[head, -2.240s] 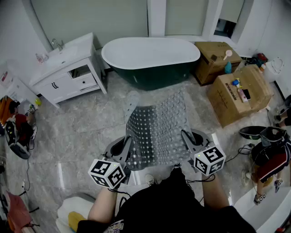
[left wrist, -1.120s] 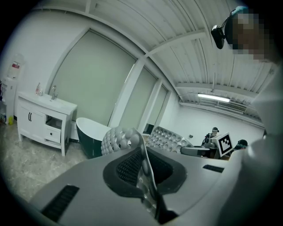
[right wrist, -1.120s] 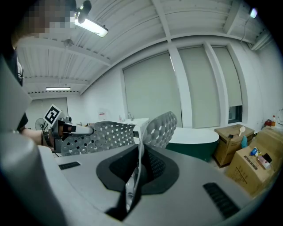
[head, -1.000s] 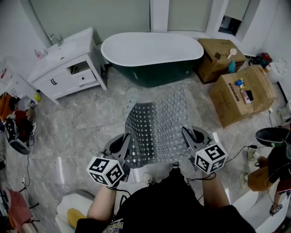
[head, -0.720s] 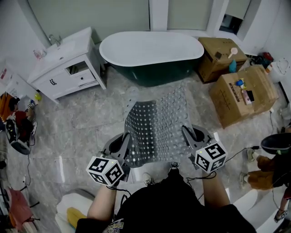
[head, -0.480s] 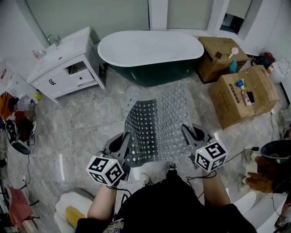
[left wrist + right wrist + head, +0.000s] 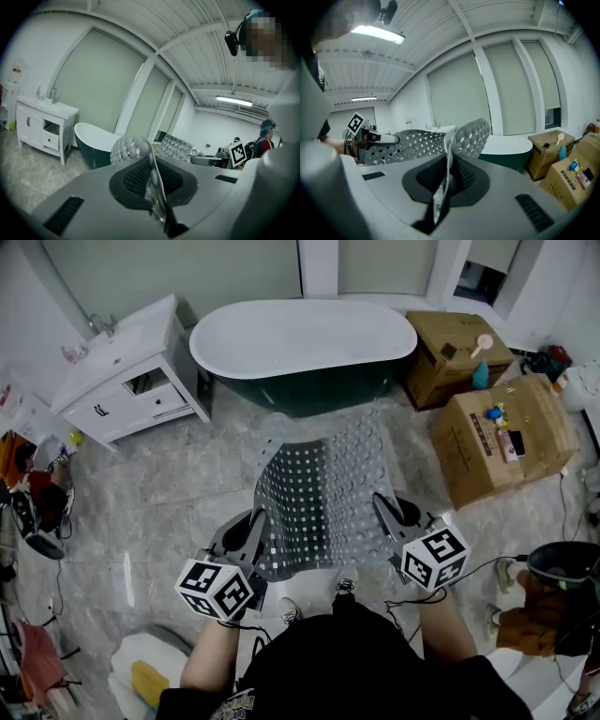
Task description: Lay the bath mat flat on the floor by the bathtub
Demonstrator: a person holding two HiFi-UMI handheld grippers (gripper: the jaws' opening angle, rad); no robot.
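**Grey perforated rubber bath mat held up by its near edge, in front of the tub**

The left gripper and right gripper were each clamped tight on a near corner of the mat, whose far edge curled over toward the dark green, white-rimmed oval bathtub. Bare grey marble floor lay open between a white vanity cabinet on the left and brown cardboard boxes on the right. The print on one box's label was too small to read.
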